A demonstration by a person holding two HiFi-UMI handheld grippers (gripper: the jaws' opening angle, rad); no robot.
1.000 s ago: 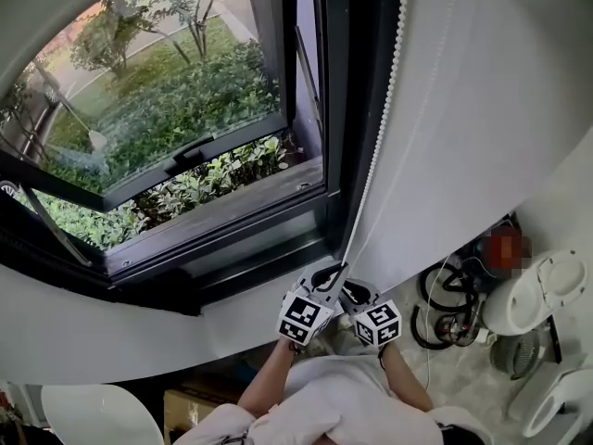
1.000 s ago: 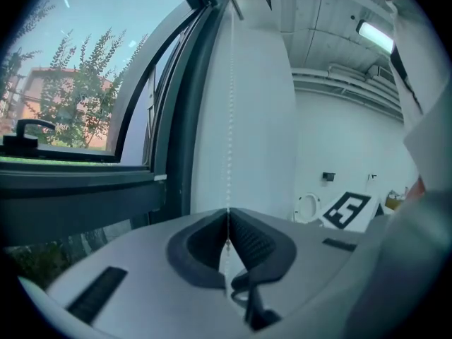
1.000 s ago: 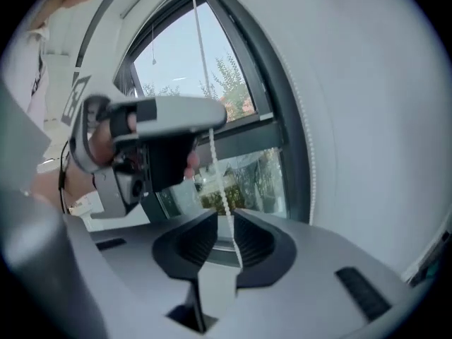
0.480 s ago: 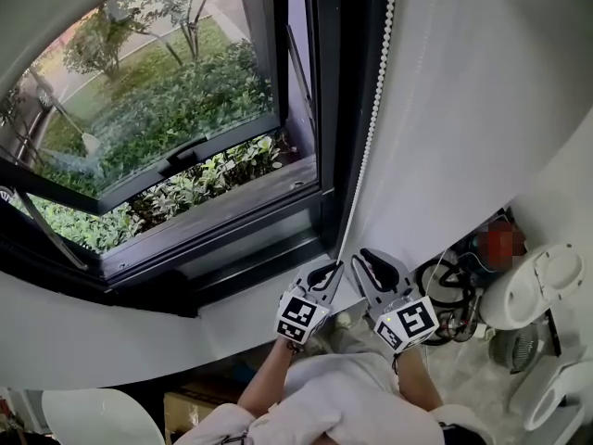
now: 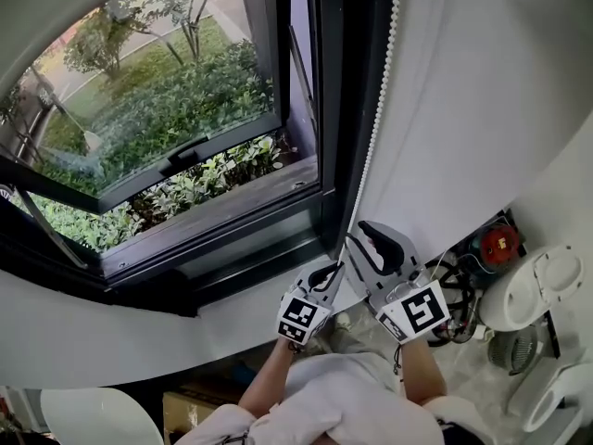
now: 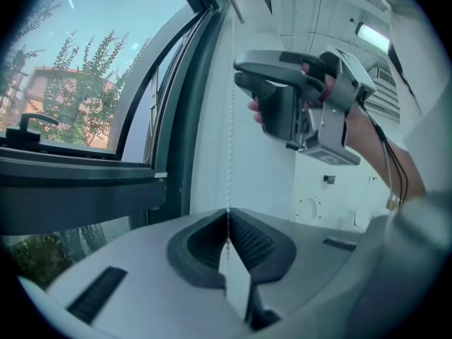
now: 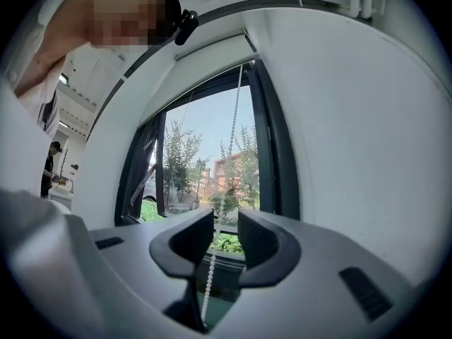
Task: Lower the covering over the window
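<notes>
Pouring in as bright daylight through the window (image 5: 167, 109) at ten o'clock, leaving the frame (image 5: 338, 109) at twelve o'clock nearly black. Bowing lines into fisheye curves toward every edge. Blurring on the near fingers (image 6: 263, 244), darkening at the corners.

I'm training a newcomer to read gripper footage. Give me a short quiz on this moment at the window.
1. True or false: the left gripper is shut on the chain.
2. Which sits higher along the chain? A) left gripper B) right gripper C) both level
3. Fill in: the right gripper's jaws are ____.

Key
1. True: the chain is pinched between its closed jaws.
2. B: the left gripper view shows the right gripper above.
3. Open: they have just been opening, and the chain hangs between them unpinched.
</notes>
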